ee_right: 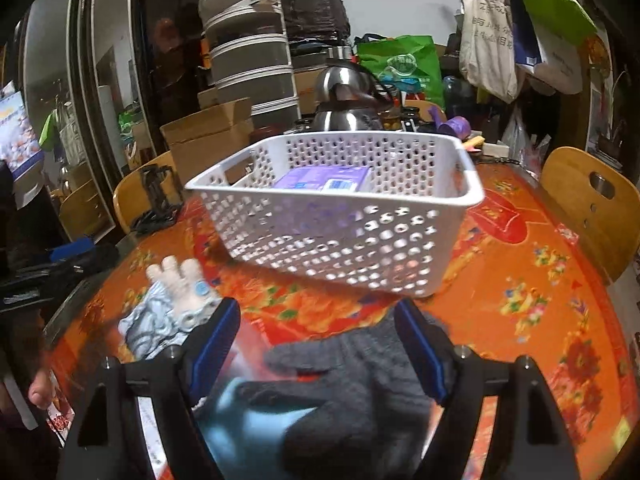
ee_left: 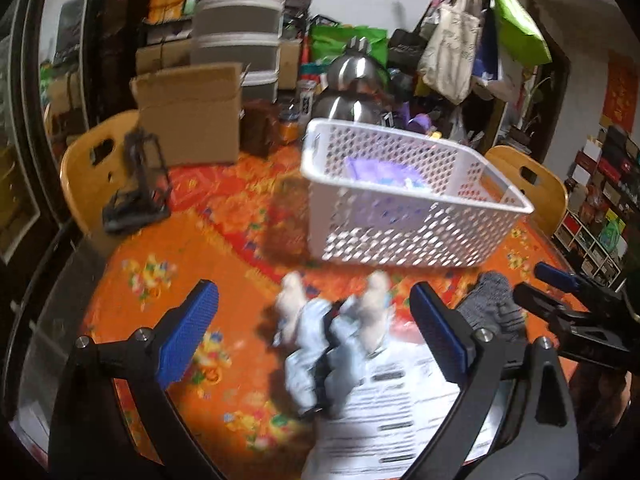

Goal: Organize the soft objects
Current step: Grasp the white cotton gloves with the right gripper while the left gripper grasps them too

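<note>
Early stage: white basket (ee_right: 336, 216) is holding only a purple pack (ee_right: 324, 180). Light glove (ee_left: 324, 340) and grey glove (ee_right: 360, 392) are lying in front of the basket. Left gripper (ee_left: 312, 328) and right gripper (ee_right: 316, 348) are gaping wide, holding nothing.

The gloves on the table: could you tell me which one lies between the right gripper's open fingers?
The dark grey knitted glove; the pale blue-and-white glove lies outside the right gripper, beside its left finger.

One white basket (ee_right: 344, 240), two gloves (ee_right: 360, 392) (ee_left: 328, 344), two wooden chairs (ee_left: 86, 176) (ee_left: 532, 184).
</note>
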`<act>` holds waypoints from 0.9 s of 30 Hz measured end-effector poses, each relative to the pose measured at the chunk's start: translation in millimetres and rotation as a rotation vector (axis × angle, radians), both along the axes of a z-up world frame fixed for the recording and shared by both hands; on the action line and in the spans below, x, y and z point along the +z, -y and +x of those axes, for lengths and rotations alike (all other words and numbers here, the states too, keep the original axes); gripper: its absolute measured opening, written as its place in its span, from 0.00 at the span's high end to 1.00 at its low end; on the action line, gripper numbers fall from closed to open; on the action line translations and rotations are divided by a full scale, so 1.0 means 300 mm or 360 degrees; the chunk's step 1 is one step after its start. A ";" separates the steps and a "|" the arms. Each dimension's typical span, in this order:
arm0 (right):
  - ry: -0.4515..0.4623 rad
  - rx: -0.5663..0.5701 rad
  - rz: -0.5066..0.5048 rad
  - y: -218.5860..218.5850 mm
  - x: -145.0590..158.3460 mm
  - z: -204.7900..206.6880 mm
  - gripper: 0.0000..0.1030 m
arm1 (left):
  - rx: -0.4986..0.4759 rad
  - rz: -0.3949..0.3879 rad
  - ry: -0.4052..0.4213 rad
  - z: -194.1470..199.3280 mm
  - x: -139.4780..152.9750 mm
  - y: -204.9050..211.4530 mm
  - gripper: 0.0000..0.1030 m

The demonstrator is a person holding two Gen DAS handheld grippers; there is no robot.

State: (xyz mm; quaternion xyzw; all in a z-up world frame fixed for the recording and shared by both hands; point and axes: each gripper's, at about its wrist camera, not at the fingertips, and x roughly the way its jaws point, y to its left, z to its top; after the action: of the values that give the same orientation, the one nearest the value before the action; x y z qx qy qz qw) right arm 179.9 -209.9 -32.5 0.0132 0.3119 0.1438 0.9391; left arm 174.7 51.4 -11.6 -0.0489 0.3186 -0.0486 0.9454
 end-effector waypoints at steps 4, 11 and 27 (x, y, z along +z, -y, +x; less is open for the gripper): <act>0.0014 0.0029 0.0002 -0.070 -0.006 -0.028 0.23 | 0.0052 -0.0005 -0.0026 0.004 -0.059 -0.072 0.07; 0.0015 0.0137 -0.0043 -0.250 -0.028 -0.036 0.24 | 0.0073 -0.0022 -0.0062 0.080 -0.115 -0.175 0.07; -0.0086 0.0270 -0.0223 -0.486 -0.077 0.050 0.62 | -0.0136 -0.0106 -0.0127 0.203 -0.213 -0.165 0.25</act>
State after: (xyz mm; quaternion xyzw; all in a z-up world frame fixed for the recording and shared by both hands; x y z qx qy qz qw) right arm 194.8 -64.0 -55.5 -0.0750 0.3464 0.2001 0.9134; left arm 235.6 100.8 -75.4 -0.0687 0.3561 -0.0974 0.9268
